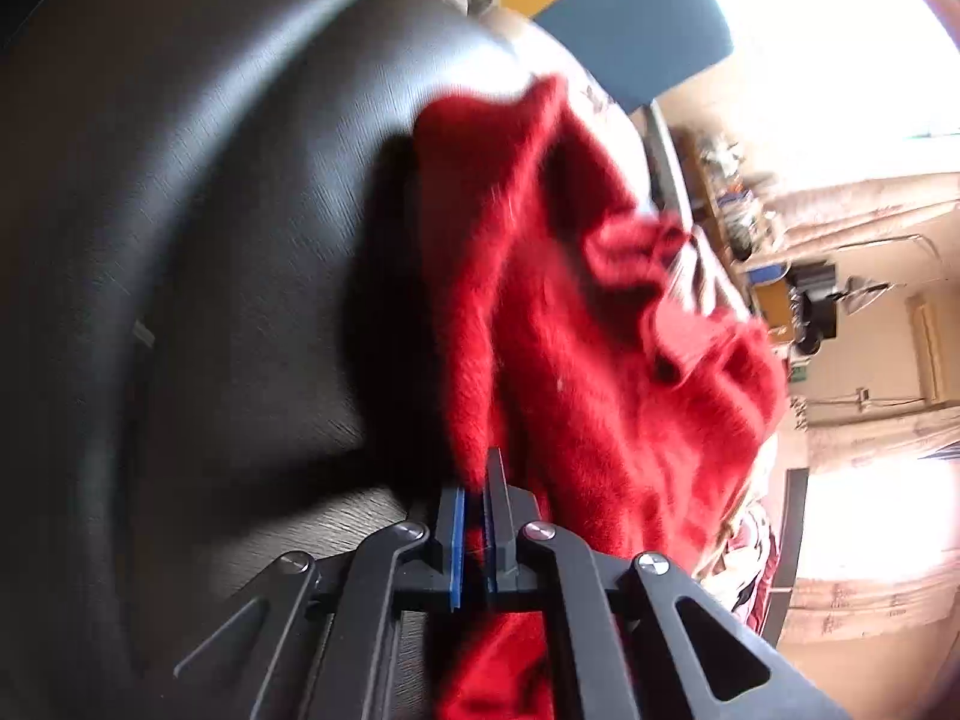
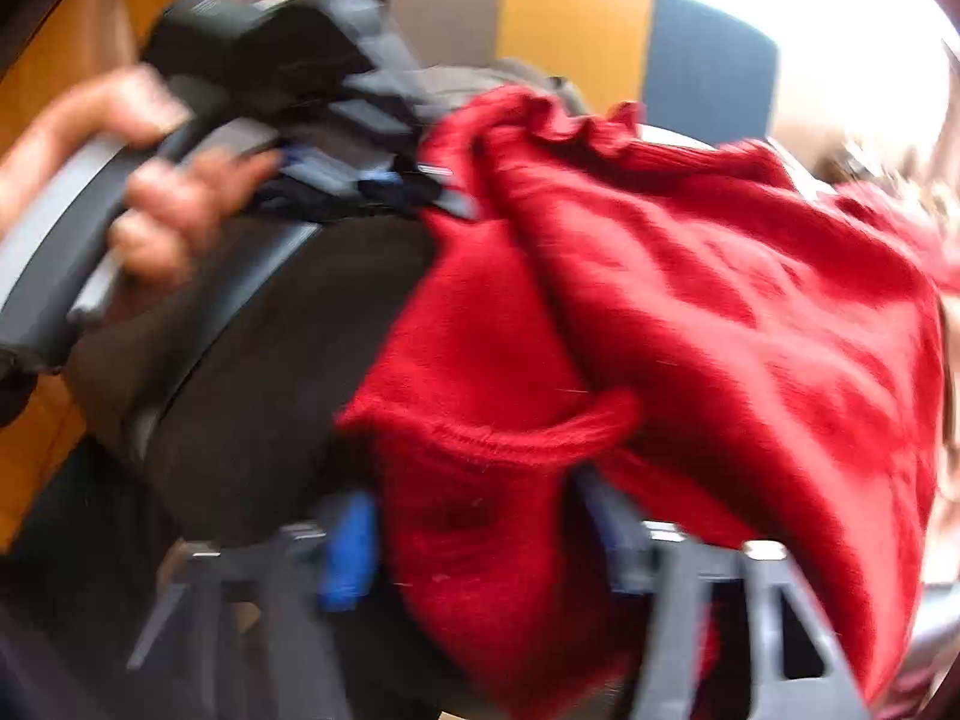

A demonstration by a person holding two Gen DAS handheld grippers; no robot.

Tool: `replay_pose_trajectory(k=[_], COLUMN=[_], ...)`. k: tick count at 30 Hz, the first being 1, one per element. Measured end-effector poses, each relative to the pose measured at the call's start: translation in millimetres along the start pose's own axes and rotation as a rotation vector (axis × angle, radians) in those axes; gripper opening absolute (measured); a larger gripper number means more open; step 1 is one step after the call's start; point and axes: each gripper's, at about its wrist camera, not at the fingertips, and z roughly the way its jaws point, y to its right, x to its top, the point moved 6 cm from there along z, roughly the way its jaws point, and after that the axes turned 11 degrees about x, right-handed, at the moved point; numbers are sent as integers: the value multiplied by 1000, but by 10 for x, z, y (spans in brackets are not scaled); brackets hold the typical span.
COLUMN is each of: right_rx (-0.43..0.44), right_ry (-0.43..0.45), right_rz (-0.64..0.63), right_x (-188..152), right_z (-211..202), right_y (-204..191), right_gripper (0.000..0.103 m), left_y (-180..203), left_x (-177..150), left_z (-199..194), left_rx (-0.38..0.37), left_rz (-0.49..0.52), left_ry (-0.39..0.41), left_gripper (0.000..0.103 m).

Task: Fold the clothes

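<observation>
Dark tabletop; red sweater btwn L claw.

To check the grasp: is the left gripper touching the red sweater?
Touching. The left wrist view shows the left gripper closed on an edge of the red sweater.

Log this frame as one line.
left gripper: shut on red sweater | right gripper: red sweater between fingers, grip unclear, blurred | fold: not done

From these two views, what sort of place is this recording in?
Probably an office or workroom, not certainly: a dark leather-look chair under the red sweater, cluttered shelves, and yellow-and-blue panels.
</observation>
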Motion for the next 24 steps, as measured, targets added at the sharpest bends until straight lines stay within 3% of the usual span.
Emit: replay_pose_trajectory(k=[3, 7, 10, 13, 14, 18, 21, 24], right_rx=[31, 142, 167, 166, 154, 80, 5, -39], right_ry=[7, 16, 27, 68, 94, 208, 273, 281], right_rz=[65, 129, 168, 228, 255, 351, 392, 433], right_x=[-46, -81, 20, 38, 197, 238, 307, 405], right_z=[-73, -54, -11, -111, -48, -431, -655, -578], right_y=[-17, -244, -195, -76, 147, 545, 877, 1243], right_gripper=[23, 20, 20, 20, 19, 18, 18, 18], left_y=[-173, -463, -817, -684, -625, -381, -189, -97], left_x=[222, 534, 691, 513, 444, 166, 15, 21], left_z=[-481, -1123, -1342, -1027, -907, -428, -80, 144], left_rx=[-1, 37, 36, 8, -2, -33, -27, -8], left_rz=[17, 36, 62, 116, 134, 201, 217, 198], left_ry=[97, 224, 234, 151, 121, 7, -45, -70], left_gripper=[0, 0, 0, 6, 7, 12, 21, 28])
